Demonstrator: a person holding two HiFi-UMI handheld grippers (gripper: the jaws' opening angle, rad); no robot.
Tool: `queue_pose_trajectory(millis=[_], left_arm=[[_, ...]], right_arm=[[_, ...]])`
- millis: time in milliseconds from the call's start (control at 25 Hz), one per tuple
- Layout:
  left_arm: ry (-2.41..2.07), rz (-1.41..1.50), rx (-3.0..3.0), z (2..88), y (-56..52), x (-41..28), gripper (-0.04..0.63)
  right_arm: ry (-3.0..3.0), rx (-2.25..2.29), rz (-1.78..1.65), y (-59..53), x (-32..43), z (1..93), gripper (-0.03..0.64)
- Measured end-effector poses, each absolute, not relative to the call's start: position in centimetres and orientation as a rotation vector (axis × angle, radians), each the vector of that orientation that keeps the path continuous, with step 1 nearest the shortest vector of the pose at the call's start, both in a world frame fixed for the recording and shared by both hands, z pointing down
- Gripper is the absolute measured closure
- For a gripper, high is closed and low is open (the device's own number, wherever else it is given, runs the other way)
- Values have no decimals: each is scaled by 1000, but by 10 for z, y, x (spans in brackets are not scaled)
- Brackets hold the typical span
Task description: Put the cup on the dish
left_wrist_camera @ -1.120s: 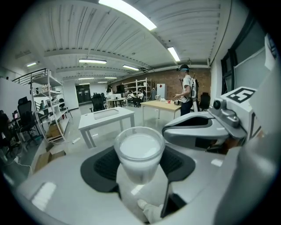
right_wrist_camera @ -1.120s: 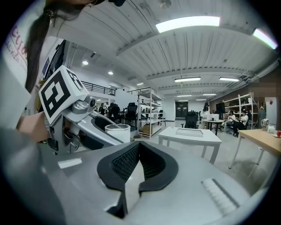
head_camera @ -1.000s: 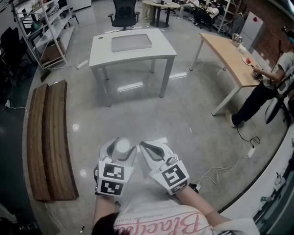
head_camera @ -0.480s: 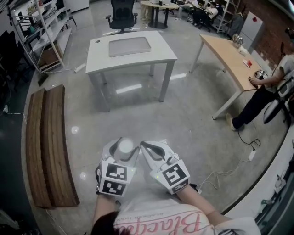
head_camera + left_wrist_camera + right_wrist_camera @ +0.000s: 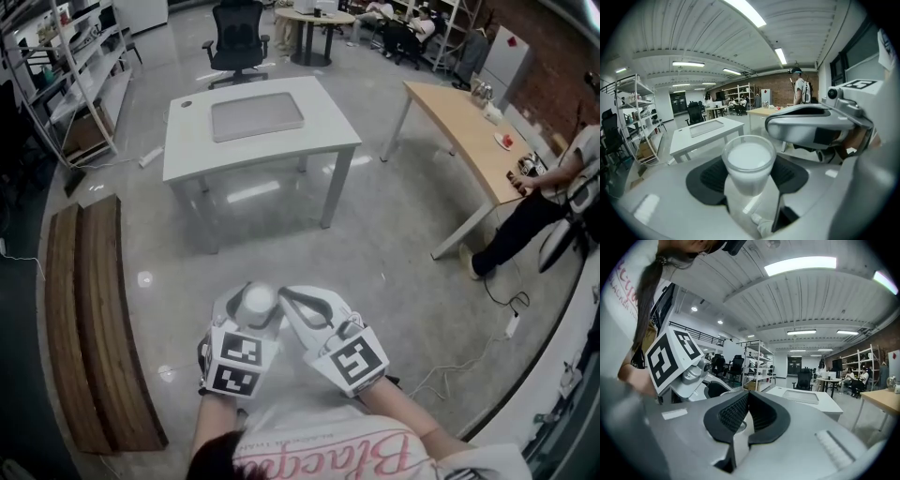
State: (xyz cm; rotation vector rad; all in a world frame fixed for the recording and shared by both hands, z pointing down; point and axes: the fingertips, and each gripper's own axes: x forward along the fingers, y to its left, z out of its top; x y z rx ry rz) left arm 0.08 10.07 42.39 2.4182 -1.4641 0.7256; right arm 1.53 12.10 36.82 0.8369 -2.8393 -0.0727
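A white cup (image 5: 256, 303) stands upright between the pads of my left gripper (image 5: 251, 292), which is shut on it in front of the person's chest. In the left gripper view the cup (image 5: 749, 164) fills the middle of the left gripper (image 5: 748, 174). The right gripper (image 5: 287, 298) is beside it, shut and holding nothing; in its own view the right gripper (image 5: 746, 397) shows its black pads meeting. The dish, a flat grey tray (image 5: 257, 116), lies on a white table (image 5: 187, 150) some way ahead across the floor. It is also visible as the tray (image 5: 707, 127) and the tray (image 5: 800, 396).
Wooden planks (image 5: 94, 309) lie on the floor at left. A long wooden desk (image 5: 469, 122) stands at right with a person (image 5: 534, 202) beside it. An office chair (image 5: 236, 33) is behind the white table, shelves (image 5: 56, 56) are at far left, and cables (image 5: 469, 347) trail at right.
The white table and its tray have come nearer and lower in the head view. Both grippers keep their pose, with the cup still in the left one.
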Motion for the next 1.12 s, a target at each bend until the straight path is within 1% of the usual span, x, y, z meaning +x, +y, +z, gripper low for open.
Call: queue_pose_trajectory(millis=[640,1120], left_arm=[[-1429,715,2488,416,-22,-36,331],[-1438,701,2455,416,-69,-64,331]], right_arm=[[-2767,930,-41,-2,-20,380,629],[-2724,971,25,-48,-27,388,629]])
